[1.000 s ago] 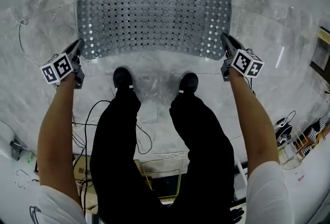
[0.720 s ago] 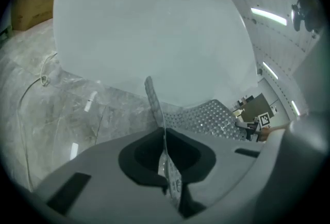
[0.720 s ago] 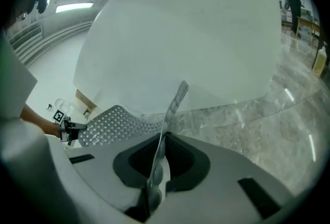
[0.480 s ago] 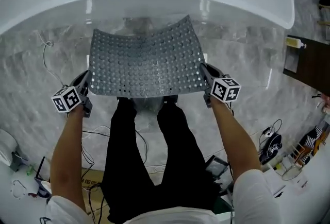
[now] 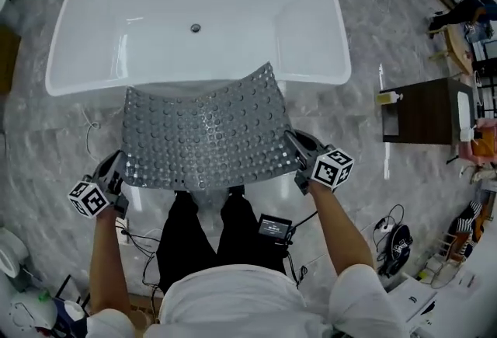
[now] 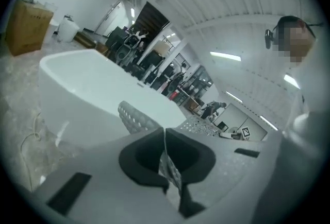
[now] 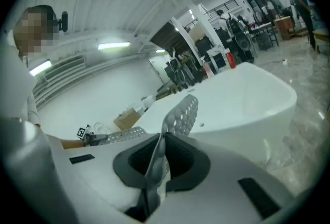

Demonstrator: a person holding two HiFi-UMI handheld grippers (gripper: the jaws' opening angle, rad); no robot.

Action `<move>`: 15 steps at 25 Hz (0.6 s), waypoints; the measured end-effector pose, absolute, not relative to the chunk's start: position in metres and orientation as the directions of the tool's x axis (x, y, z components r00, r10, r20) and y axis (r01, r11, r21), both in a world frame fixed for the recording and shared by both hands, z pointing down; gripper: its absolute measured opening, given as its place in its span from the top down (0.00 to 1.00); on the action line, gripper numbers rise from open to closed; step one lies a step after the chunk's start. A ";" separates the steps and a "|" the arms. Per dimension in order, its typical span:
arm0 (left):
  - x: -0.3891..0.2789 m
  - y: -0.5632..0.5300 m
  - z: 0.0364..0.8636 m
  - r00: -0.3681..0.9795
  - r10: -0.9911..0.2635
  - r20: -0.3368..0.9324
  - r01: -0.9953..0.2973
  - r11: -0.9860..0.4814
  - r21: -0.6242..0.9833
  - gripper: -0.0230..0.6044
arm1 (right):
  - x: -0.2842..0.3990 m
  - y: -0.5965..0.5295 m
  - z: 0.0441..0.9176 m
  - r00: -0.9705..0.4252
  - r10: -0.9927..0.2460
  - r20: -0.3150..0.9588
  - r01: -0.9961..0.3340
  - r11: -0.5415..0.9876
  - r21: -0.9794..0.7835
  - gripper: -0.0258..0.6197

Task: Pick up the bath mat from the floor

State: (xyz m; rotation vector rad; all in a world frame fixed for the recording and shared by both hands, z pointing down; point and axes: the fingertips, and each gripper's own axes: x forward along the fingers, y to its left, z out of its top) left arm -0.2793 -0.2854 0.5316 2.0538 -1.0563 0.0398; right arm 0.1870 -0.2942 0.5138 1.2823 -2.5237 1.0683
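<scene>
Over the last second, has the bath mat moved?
Yes. The bath mat has come up off the floor: it lay flat, and now its far edge overlaps the near rim of the bathtub.

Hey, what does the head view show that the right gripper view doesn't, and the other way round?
Only the head view: the whole bath mat, held up between the left claw and the right claw, plus the person's legs. Only the right gripper view: the ceiling lights and a close look at the right claw's jaws shut on the mat's edge. Both: the mat, the white bathtub and the right claw.
</scene>
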 end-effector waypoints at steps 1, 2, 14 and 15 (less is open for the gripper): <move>-0.280 -0.289 0.498 0.650 -0.683 0.335 -0.695 -0.355 0.625 0.93 | 0.189 -0.296 0.481 -0.636 -0.680 0.364 -0.745 0.418 -0.520 0.90; -0.280 -0.292 0.464 0.652 -0.696 0.302 -0.695 -0.388 0.606 0.93 | 0.190 -0.297 0.448 -0.638 -0.695 0.332 -0.744 0.447 -0.497 0.90; -0.241 -0.289 0.091 0.708 -0.704 -0.051 -0.691 -0.706 0.153 0.93 | 0.161 -0.276 0.106 -0.594 -0.803 -0.046 -0.800 0.596 -0.065 0.90; -0.235 -0.283 0.077 0.705 -0.706 -0.073 -0.698 -0.708 0.105 0.93 | 0.160 -0.271 0.095 -0.580 -0.812 -0.069 -0.812 0.582 -0.031 0.90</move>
